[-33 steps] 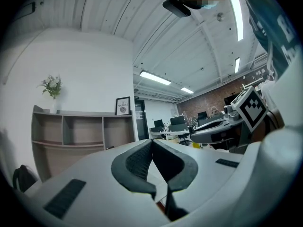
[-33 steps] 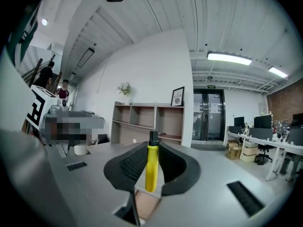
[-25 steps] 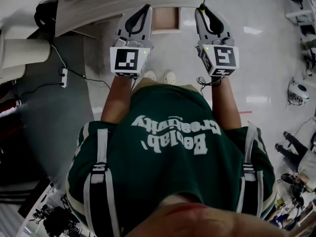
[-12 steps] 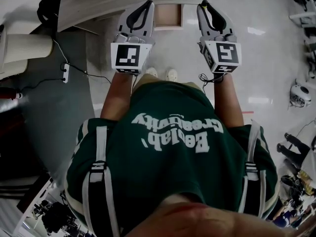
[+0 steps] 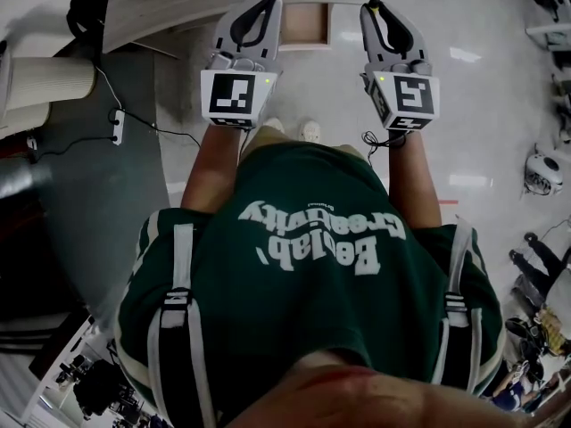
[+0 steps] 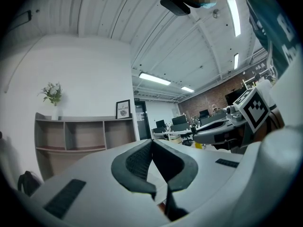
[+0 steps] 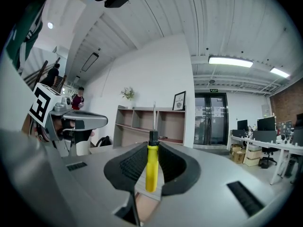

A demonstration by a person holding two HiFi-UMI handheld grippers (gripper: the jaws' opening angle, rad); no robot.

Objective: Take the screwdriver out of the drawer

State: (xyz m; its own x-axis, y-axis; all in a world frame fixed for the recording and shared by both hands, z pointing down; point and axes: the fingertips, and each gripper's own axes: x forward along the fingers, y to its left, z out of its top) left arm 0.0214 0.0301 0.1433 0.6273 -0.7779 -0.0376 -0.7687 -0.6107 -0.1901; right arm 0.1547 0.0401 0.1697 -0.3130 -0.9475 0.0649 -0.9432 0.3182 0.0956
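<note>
The right hand-held gripper (image 7: 152, 145) clamps the screwdriver (image 7: 151, 170) by its yellow handle, shaft jutting past the jaw tips (the head view shows only that thin shaft). The left hand-held gripper (image 6: 152, 143) is closed on nothing, tips meeting. The open drawer (image 5: 302, 27) sits between them, its sides hidden behind them.

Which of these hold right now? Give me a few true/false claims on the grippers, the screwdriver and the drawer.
1. The right gripper is clamped on the screwdriver. True.
2. The screwdriver's handle is red. False: it is yellow.
3. The left gripper holds a second tool. False: its jaws are together with nothing between them.
4. The screwdriver's metal shaft sticks out past the right gripper's jaw tips. True.
5. In the head view, the drawer shows between the two grippers. True.
</note>
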